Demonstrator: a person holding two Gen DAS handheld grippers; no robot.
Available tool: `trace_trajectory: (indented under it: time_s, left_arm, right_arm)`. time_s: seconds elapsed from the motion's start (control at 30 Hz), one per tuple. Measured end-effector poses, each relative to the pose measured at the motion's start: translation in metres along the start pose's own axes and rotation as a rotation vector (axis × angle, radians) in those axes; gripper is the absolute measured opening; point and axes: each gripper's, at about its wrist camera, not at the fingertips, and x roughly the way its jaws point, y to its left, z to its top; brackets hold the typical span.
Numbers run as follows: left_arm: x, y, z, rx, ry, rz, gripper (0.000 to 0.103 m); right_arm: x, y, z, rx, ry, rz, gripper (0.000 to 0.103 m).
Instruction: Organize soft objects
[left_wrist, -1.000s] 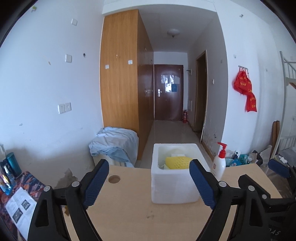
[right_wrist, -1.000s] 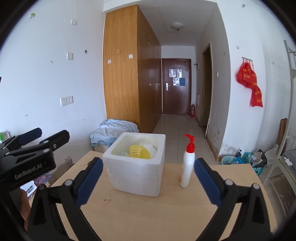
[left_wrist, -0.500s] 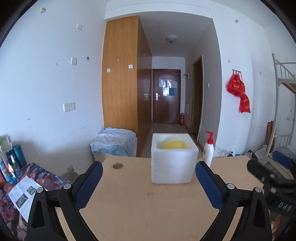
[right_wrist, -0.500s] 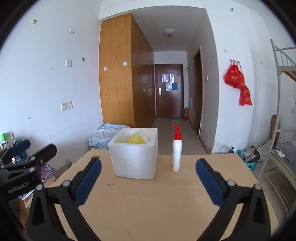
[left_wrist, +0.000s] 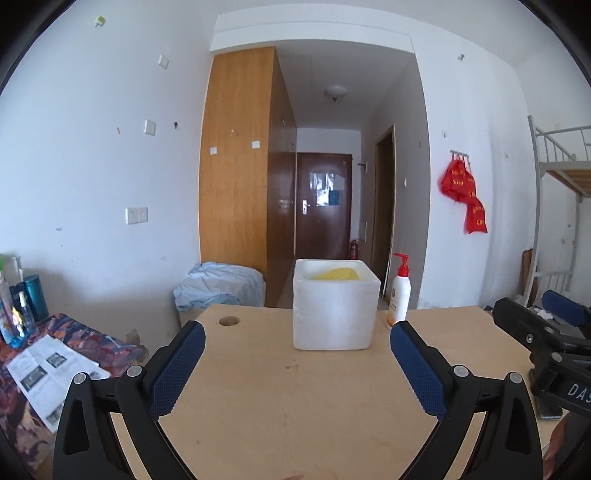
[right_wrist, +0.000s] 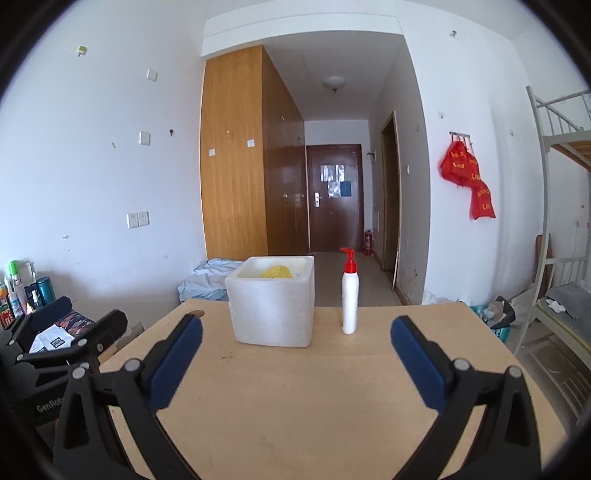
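Left wrist view looks across a light wooden table (left_wrist: 295, 398) at a white foam box (left_wrist: 335, 306) standing toward its far edge, with a yellow mesh item (left_wrist: 337, 274) showing just above the rim inside it. Beside the box on its right stands a white pump bottle (left_wrist: 399, 293) with a red top. The left gripper (left_wrist: 297, 341) has just been opening; its blue pads (left_wrist: 177, 367) stand wide apart over bare tabletop, nothing between them. From the right wrist view, the right gripper (right_wrist: 296, 334) is likewise spread wide and holds nothing, hovering short of the box and bottle. Both tools sit well back from the box, touching neither.
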Motion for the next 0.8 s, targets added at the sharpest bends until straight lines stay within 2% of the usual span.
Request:
trace_trajectory:
  time_s: [0.23, 0.33, 0.6, 0.8]
  left_arm:
    - [-0.01, -0.002, -0.039, -0.003, -0.041, 0.0, 0.103]
    - [-0.009, 0.0, -0.048, 0.012, -0.052, 0.022, 0.103]
    - [-0.009, 0.018, -0.053, -0.037, -0.043, 0.023, 0.103]
    - [-0.015, 0.017, -0.055, -0.022, -0.043, 0.003, 0.103]
  right_arm:
    - [-0.008, -0.001, -0.037, 0.042, -0.04, -0.009, 0.103]
    - [-0.007, -0.002, -0.047, 0.049, -0.041, -0.016, 0.103]
    - [-0.018, -0.003, -0.05, 0.054, -0.065, -0.019, 0.103]
    - [-0.024, -0.001, -0.051, 0.057, -0.06, -0.021, 0.103]
